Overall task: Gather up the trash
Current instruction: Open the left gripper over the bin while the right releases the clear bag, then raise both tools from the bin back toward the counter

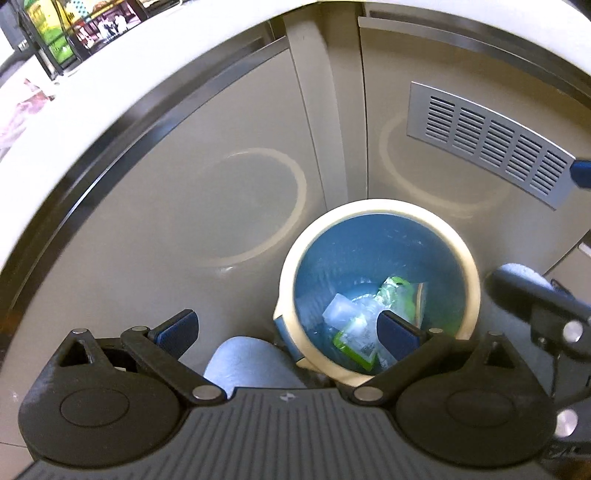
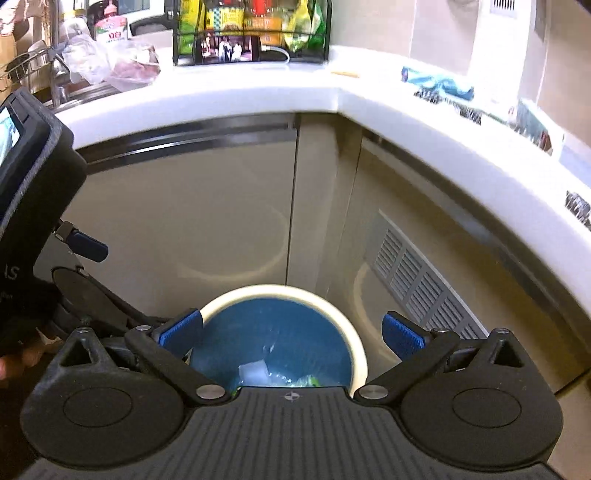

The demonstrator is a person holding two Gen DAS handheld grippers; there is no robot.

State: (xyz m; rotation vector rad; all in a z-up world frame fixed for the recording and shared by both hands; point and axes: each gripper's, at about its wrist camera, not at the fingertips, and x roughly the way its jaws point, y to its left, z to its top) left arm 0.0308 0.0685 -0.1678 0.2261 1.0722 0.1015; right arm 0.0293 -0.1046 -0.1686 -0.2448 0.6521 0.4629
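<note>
Beige cabinet doors (image 2: 184, 221) with a vent grille (image 1: 491, 142) stand under a white countertop (image 2: 258, 99) bearing a wire rack (image 2: 251, 33)

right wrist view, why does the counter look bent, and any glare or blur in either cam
Right wrist view: fisheye bows the white countertop into an arc; it glares bright, and items along its right side smear. Left wrist view: same bowing; glossy cabinet doors mirror the bin's cream rim as faint rings; the trash inside stays fairly sharp.

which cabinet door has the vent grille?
The door right of the corner post: it carries the slatted metal vent grille; the left door is plain.
</note>
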